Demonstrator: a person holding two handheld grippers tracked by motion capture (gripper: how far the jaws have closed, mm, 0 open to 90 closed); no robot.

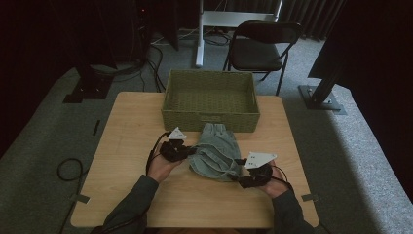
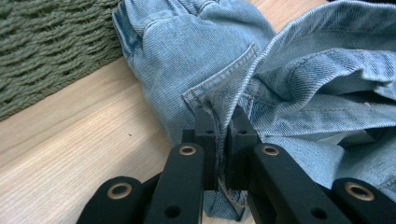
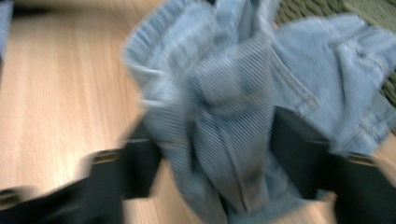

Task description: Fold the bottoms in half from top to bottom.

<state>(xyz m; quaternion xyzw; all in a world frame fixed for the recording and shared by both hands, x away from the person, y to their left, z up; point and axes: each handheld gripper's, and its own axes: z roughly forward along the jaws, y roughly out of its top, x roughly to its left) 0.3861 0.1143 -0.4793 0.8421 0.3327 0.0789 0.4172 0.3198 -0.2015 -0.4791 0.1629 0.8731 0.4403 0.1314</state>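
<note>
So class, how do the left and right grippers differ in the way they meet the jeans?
The left gripper is shut, pinching a thin seam of the jeans; the right gripper has its jaws apart around a thick bunch. The left gripper view is sharp, the right blurred. Both work at the jeans' edges.

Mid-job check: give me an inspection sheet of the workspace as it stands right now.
Surface: wooden table, bare wood around the work.
Job's things: crumpled denim garment lying just in front of the woven green basket; basket looks empty.
Clutter: nothing seen.
Grippers: left gripper shut on a denim edge; right gripper straddles bunched denim, view blurred, grip unclear.
Cables: black cable trails from the left gripper; more on the floor.
Surroundings: folding chair, dark stands, grey carpet.
</note>
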